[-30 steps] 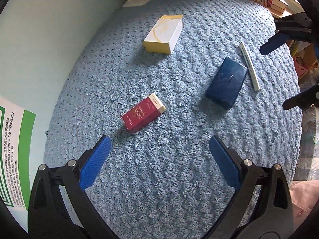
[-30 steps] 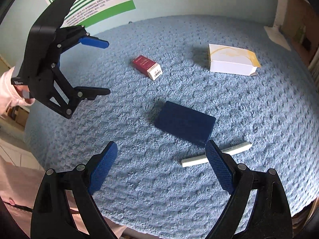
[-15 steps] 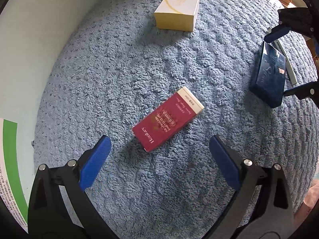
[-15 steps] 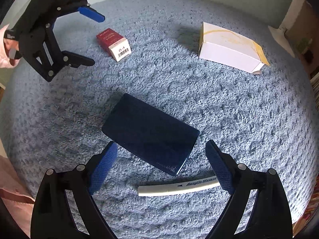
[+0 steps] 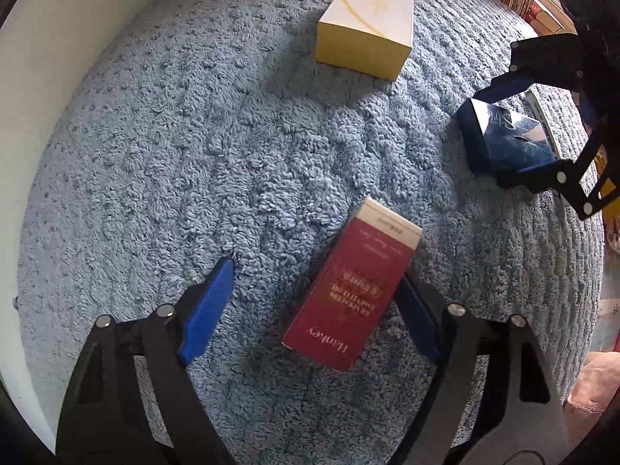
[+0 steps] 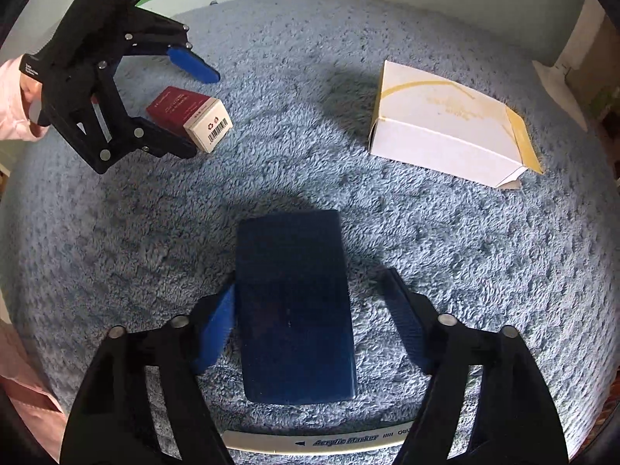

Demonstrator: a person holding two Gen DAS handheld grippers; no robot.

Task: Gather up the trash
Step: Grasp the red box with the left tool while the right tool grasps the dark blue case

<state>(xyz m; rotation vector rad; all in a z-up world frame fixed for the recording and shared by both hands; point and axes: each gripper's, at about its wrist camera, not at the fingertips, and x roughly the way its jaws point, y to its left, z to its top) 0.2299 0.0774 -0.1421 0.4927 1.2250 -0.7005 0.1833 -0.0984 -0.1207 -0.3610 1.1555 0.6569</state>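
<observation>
We count three boxes on the blue rug [image 6: 445, 240]: one red box [image 5: 350, 290], one dark blue box [image 6: 292, 306], one white-and-yellow box [image 6: 445, 131]. We see one white marker [image 6: 310, 443] and two grippers, left [image 5: 316, 283] and right [image 6: 310, 294].

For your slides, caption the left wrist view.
Open left gripper straddling a red box on blue carpet.

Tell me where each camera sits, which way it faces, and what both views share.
Left wrist: on the left gripper, looking down its fingers at the red box; right gripper at the right edge.
Right wrist: on the right gripper, looking down at the dark blue box; left gripper upper left.
Shared: both boxes, yellow-white box, blue carpet.
</observation>
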